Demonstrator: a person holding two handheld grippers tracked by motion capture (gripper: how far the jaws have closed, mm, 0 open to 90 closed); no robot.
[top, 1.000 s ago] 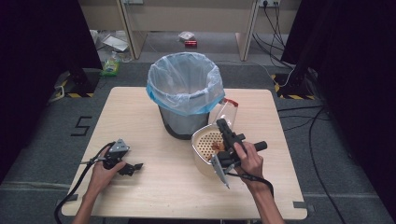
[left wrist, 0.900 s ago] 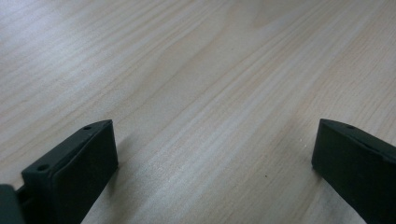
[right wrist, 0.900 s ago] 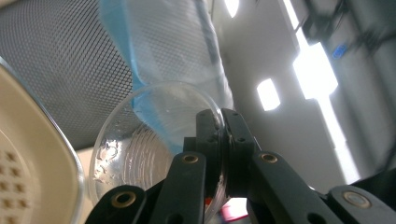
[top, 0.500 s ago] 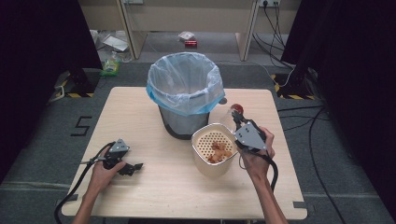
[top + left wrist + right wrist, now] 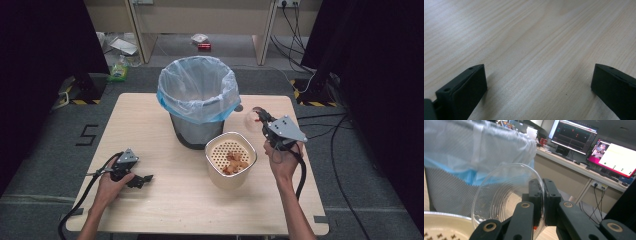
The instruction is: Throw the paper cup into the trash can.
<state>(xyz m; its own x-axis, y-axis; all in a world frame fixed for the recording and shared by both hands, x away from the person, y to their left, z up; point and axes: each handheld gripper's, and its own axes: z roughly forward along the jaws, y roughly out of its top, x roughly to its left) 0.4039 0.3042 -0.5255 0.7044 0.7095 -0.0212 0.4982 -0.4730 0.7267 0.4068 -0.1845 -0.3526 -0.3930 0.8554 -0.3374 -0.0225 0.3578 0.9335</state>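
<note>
Since the earlier frames, the right tongs (image 5: 258,118) are carrying the clear plastic cup (image 5: 250,121) up from the cream strainer tub (image 5: 230,160) toward centre right, beside the lined bin (image 5: 198,100). At lower left, the left tongs (image 5: 140,179) are resting on bare worktop (image 5: 150,125), jaws wide apart and gripping nothing. At right, the right tongs are clamping together on the cup's rim.

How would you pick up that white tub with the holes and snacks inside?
Probably by the tub's rim, from above: it stands upright and open, with a thin wall the jaws can straddle. The near-left edge suits best, since the snacks lie elsewhere and the open left gripper is free.
</note>
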